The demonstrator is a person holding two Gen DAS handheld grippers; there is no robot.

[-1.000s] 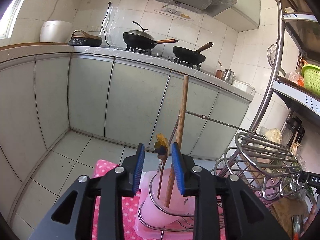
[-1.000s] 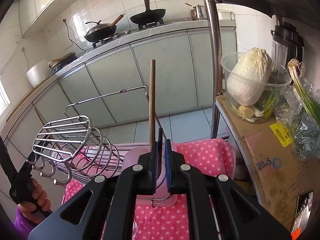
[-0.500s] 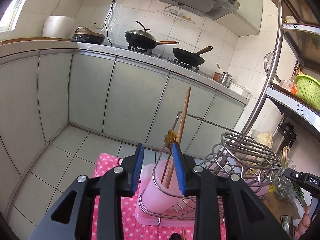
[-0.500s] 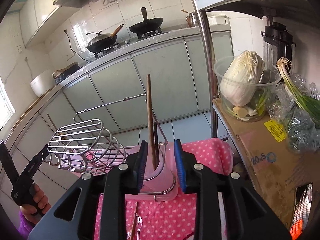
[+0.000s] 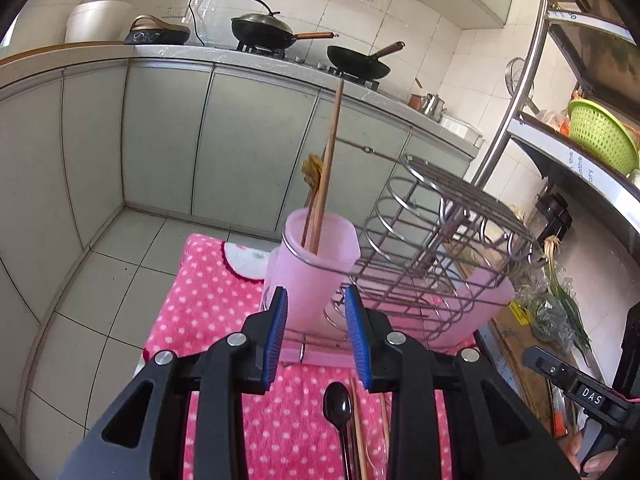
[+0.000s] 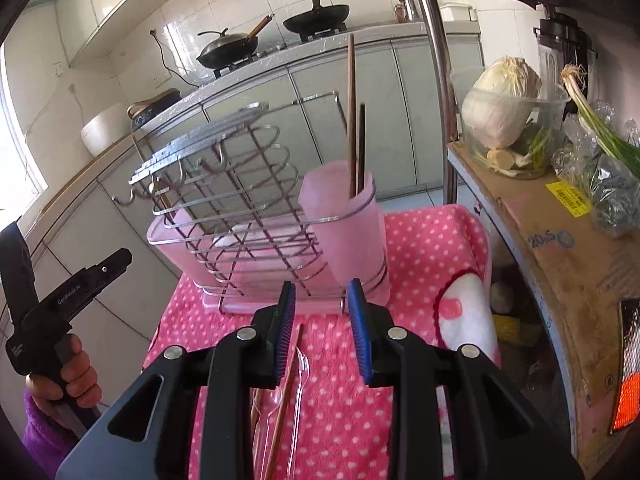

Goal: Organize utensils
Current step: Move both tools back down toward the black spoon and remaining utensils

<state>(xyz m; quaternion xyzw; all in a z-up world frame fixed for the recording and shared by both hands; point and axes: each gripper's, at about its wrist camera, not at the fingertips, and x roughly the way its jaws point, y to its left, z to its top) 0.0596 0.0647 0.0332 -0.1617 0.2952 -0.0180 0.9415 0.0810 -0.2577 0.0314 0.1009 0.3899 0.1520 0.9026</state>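
A pink cup [image 5: 316, 264] sits in a wire rack [image 5: 432, 248] on a pink dotted cloth [image 5: 208, 300]. A long wooden chopstick [image 5: 330, 152] and a shorter utensil stand in the cup. My left gripper [image 5: 316, 316] is open and empty, just in front of the cup. A black spoon [image 5: 340, 412] and chopsticks lie on the cloth below it. My right gripper [image 6: 320, 308] is open and empty, in front of the cup [image 6: 344, 224] and rack [image 6: 240, 208]. A loose chopstick [image 6: 286, 392] and clear plastic forks [image 6: 300, 384] lie under it.
Kitchen cabinets [image 5: 240, 140] with woks on a stove stand behind. A metal shelf post [image 6: 436, 80] rises to the right, with a cabbage in a clear tub [image 6: 504, 112], green onions [image 6: 600, 132] and a cardboard box [image 6: 560, 240].
My right gripper let go of the long chopstick, now standing in the cup, and opened. Both grippers drew back and up from the cup; loose utensils on the cloth came into view.
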